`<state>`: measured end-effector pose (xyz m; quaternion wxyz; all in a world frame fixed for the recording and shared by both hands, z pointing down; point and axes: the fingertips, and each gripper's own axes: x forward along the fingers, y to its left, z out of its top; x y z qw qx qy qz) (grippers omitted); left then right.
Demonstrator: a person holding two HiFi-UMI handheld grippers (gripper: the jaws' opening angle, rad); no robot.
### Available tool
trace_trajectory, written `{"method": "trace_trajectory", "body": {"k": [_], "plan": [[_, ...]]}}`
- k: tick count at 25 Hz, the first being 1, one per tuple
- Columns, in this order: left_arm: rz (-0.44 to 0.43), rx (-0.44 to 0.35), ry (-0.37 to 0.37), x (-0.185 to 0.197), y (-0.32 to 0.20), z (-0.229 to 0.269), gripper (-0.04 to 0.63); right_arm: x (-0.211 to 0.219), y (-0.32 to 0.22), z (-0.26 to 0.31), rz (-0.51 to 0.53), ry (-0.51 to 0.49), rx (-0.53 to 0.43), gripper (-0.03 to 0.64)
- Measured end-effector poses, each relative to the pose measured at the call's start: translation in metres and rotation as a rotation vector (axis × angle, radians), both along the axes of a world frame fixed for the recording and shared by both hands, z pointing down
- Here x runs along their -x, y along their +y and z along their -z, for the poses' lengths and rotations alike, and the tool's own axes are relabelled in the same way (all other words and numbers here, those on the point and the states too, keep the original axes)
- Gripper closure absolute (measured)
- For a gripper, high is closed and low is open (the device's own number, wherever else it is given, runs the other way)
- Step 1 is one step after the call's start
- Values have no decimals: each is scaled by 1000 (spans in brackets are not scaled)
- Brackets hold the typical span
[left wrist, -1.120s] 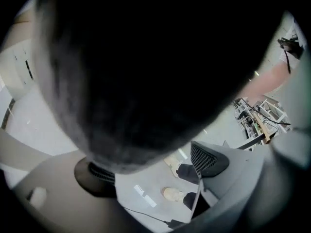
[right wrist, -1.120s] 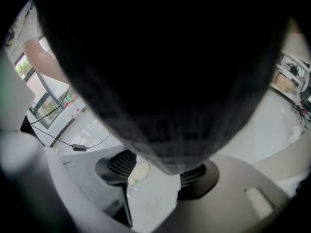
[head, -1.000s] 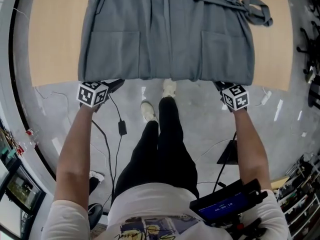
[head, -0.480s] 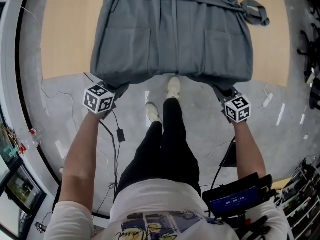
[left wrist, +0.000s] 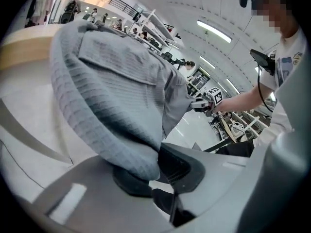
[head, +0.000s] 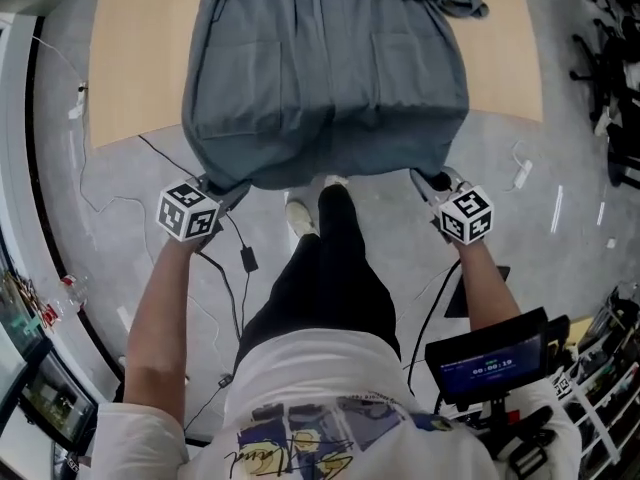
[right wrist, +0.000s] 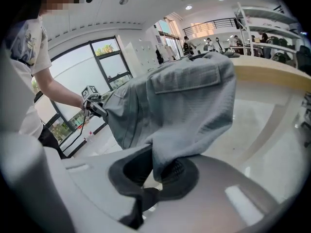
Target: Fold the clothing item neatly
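Observation:
A grey waffle-knit garment (head: 325, 78) with two patch pockets and a tie belt lies on the pale wooden table (head: 130, 58), its hem hanging past the near edge. My left gripper (head: 222, 188) is shut on the hem's left corner; its jaws have just been closing with the cloth between them. In the left gripper view the fabric (left wrist: 116, 96) bunches between the pads of that gripper (left wrist: 155, 169). My right gripper (head: 432, 181) is shut on the right corner. The right gripper view shows the cloth (right wrist: 180, 106) pinched in its jaws (right wrist: 160, 171). The hem sags between both corners.
The person's legs and shoes (head: 320, 258) stand under the hanging hem. Cables and a black adapter (head: 246, 259) lie on the grey floor at the left. A device with a blue screen (head: 490, 353) hangs at the waist. Office chairs (head: 610, 68) stand at the right.
Both grippers have shut on the hem's corners and raised them off the table's edge. The straight hem now bulges and sags between them.

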<state>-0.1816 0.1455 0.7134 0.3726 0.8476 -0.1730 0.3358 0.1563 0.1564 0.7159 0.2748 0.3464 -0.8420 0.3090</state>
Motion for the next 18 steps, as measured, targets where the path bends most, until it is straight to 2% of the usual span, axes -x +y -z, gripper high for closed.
{"method": "trace_trajectory", "body": {"k": [4,9,18], "plan": [[13,-27,34,-4,21,37,568,1,21,39,-13,-28,-28,604],[18,-104,92,-10,30,108,569,-2,42,106,-39,-60,-90,604],[58,-163,207,-22,16,155,569,-9,37,147,-19,-92,-153,604]]}}
